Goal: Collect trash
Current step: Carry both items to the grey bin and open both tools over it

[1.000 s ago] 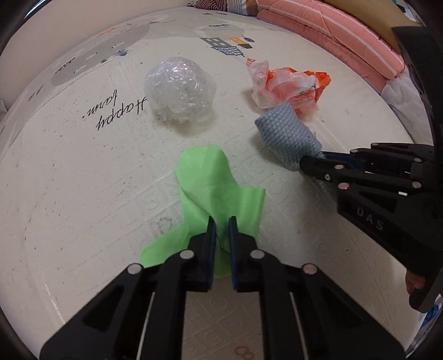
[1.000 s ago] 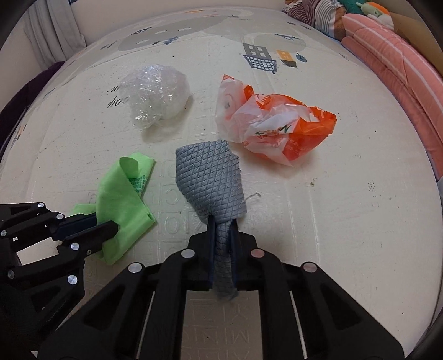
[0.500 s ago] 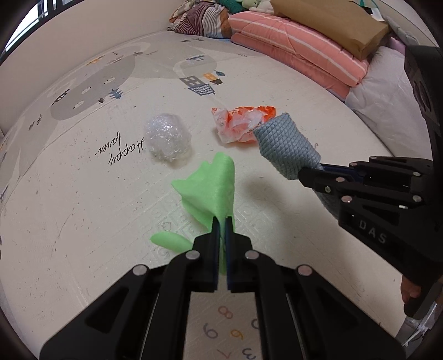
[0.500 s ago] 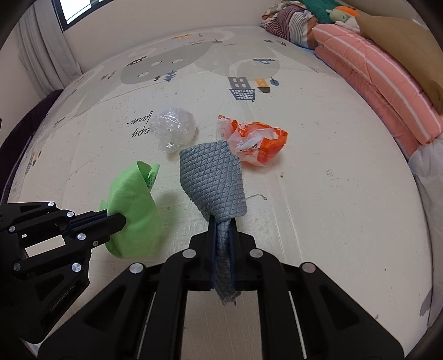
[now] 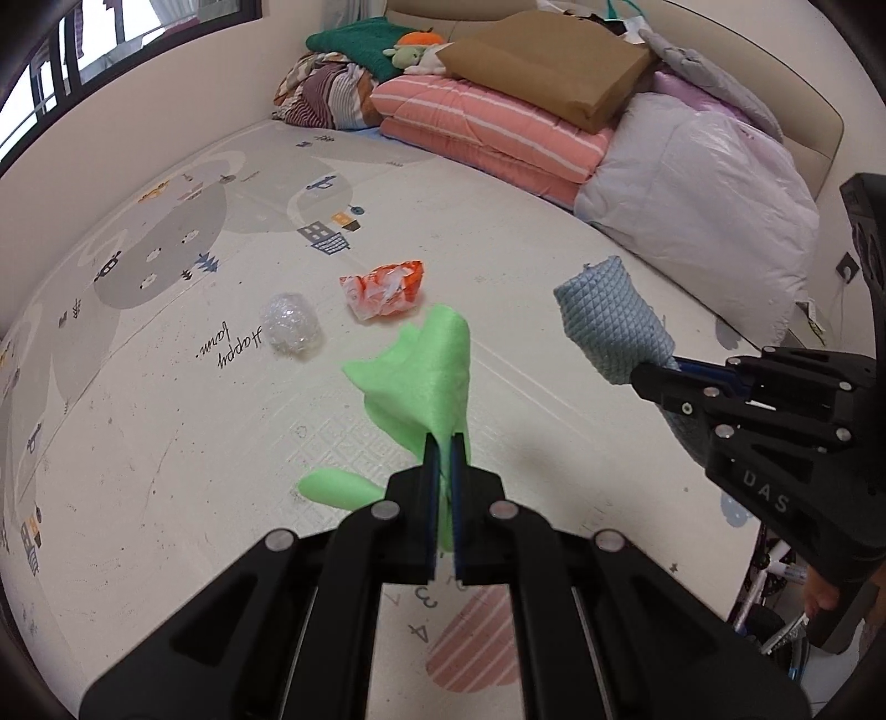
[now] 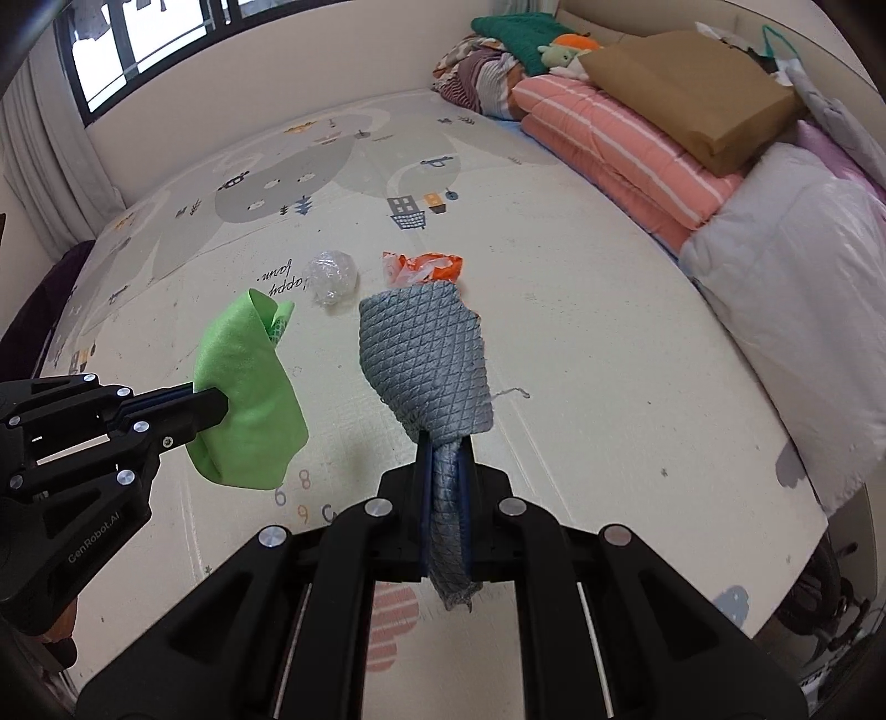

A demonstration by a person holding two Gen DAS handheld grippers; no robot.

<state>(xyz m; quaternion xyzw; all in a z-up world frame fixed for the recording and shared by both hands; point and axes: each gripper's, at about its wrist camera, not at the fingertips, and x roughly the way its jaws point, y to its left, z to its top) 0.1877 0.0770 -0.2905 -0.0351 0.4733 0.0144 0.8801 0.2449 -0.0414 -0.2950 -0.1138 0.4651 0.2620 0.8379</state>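
My left gripper [image 5: 442,443] is shut on a green cloth [image 5: 421,376] and holds it well above the play mat; the cloth also shows in the right wrist view [image 6: 249,387]. My right gripper [image 6: 446,443] is shut on a grey quilted cloth [image 6: 426,360], also lifted; that cloth shows at the right of the left wrist view [image 5: 612,327]. A crumpled orange and white plastic bag [image 5: 385,288] and a ball of clear plastic wrap [image 5: 290,329] lie on the mat beyond both grippers.
The cream play mat [image 5: 166,415] with printed pictures covers the floor. Folded pink striped bedding [image 5: 487,133], a brown cushion [image 5: 548,72] and a white bagged quilt [image 5: 698,210] are stacked along the right. A window [image 6: 138,39] is at the back left.
Both grippers have risen high above the mat, each carrying its cloth. The orange bag and clear wrap ball stay on the mat and now look far smaller.
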